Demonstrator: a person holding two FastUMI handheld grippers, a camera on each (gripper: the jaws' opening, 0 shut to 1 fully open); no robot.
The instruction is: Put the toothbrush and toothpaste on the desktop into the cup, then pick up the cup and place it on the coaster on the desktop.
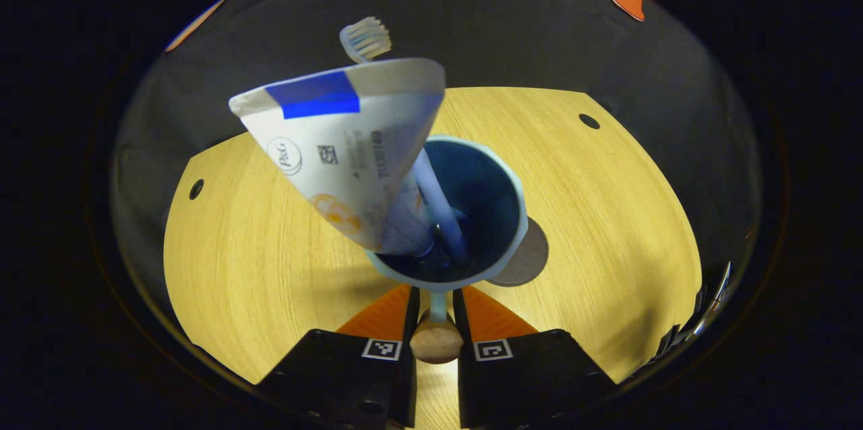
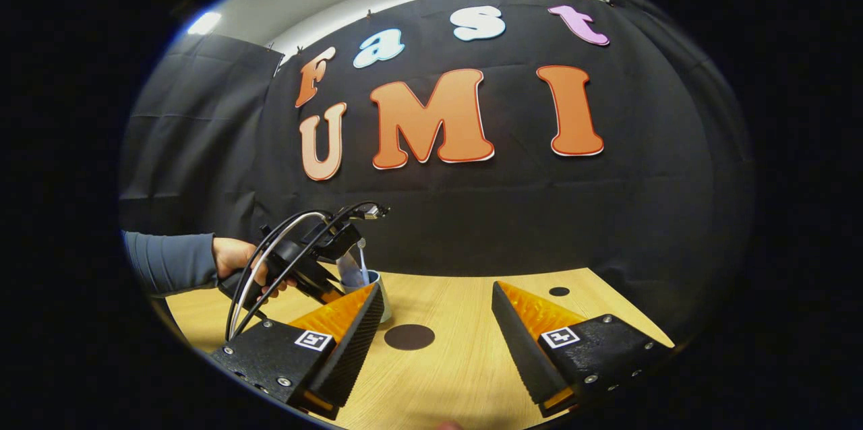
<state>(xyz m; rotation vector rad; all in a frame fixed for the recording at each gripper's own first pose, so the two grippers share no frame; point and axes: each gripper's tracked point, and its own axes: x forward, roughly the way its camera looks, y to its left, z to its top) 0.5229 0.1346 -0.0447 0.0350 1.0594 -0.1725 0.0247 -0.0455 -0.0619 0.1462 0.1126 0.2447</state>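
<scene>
The cup (image 1: 472,214) is seen from above in the left gripper view, with the toothpaste (image 1: 350,154) and the toothbrush (image 1: 431,194) standing in it. The toothpaste tube is leaned toward the left, its flat crimped end uppermost, and the brush head (image 1: 365,39) is shown above that end. The cup's handle (image 1: 436,339) is pinched between the two fingers of the left gripper (image 1: 436,322), which are pressed close on it from both sides. Whether the cup is lifted or resting on the desktop (image 1: 256,255) cannot be told. The coaster (image 1: 529,258), a dark disc, is partly hidden behind the cup's right edge.

In the right gripper view, the cup (image 2: 379,295) is seen at the far left of the desktop (image 2: 458,356), with the coaster (image 2: 409,336) just beside it. The left gripper (image 2: 317,268) is held there by a hand (image 2: 236,258) in a grey sleeve (image 2: 168,260). The right gripper (image 2: 431,329) is held above the desktop with its jaws spread wide and nothing between them.
</scene>
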